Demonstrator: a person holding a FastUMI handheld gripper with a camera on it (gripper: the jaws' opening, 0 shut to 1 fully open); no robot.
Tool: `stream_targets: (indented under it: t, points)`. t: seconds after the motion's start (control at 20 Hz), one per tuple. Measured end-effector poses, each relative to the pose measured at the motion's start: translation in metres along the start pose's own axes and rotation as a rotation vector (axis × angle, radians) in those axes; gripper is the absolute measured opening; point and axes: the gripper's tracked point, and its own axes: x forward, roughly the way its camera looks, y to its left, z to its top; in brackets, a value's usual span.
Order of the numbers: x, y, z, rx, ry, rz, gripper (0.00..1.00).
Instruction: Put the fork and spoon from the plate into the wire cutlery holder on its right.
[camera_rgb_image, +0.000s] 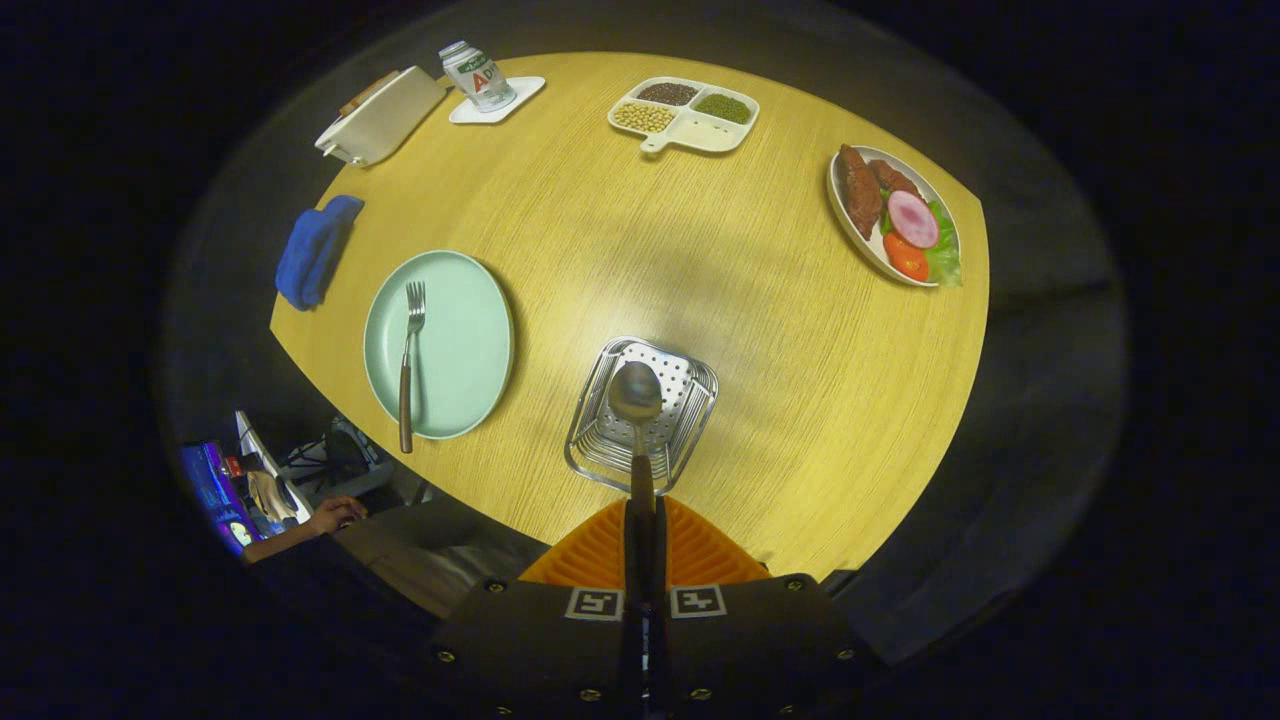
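Observation:
My gripper (641, 520) is shut on the handle of a spoon (636, 398), whose bowl hangs over the opening of the wire cutlery holder (690, 425) just ahead of the fingers. The holder stands on the wooden table, seen from above, with a perforated floor. To its left lies a pale green plate (465, 345) with a fork (409, 365) on it, tines pointing away and the brown handle reaching past the plate's near rim.
Beyond the holder are a divided tray of beans (700, 135), a plate of food (850, 225), a can on a white coaster (478, 76), a white box (382, 117) and a blue cloth (314, 250). A person's hand (335, 515) rests below the table's near edge.

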Motion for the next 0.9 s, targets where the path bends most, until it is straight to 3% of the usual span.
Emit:
stream_targets:
  t: [0.3,0.55,0.9]
  points:
    - [0.003,0.0,0.015,0.004,-0.02,-0.016,0.04]
    - [-0.02,-0.015,0.023,0.04,-0.086,-0.061,0.26]
    - [-0.055,0.019,0.02,0.102,-0.178,-0.024,0.27]
